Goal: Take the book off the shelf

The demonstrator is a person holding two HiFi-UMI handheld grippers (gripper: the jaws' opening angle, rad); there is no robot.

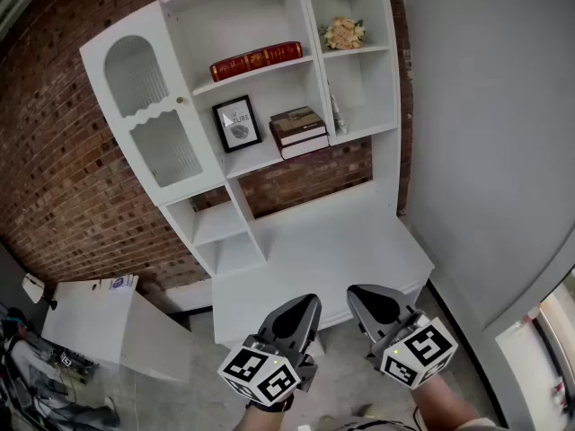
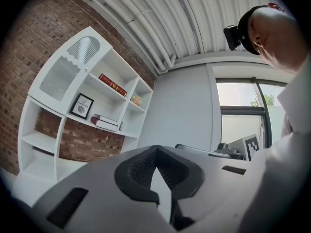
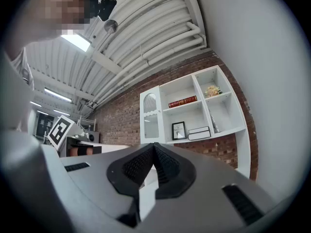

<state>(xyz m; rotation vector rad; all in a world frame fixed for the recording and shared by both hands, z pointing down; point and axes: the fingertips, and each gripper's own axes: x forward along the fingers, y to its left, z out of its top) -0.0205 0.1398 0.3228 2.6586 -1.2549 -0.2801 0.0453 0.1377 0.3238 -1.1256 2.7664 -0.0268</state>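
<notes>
A red book (image 1: 256, 60) lies flat on an upper shelf of the white shelf unit (image 1: 377, 131) against the brick wall. One shelf lower, a stack of two books (image 1: 299, 131) lies next to a framed picture (image 1: 236, 123). Both grippers hang low in front of the unit, far from the shelves. My left gripper (image 1: 307, 303) is shut and holds nothing; my right gripper (image 1: 360, 294) is also shut and holds nothing. The left gripper view shows its shut tips (image 2: 155, 149) with the red book (image 2: 112, 85) far off. The right gripper view shows its shut tips (image 3: 154, 146) and the red book (image 3: 183, 101).
A bunch of flowers (image 1: 343, 33) sits in the top right compartment. A glazed cabinet door (image 1: 148, 106) closes the unit's left side. The unit's white desk top (image 1: 332, 241) juts out below the shelves. A grey wall (image 1: 485, 133) stands at the right, a low white cabinet (image 1: 90, 317) at the left.
</notes>
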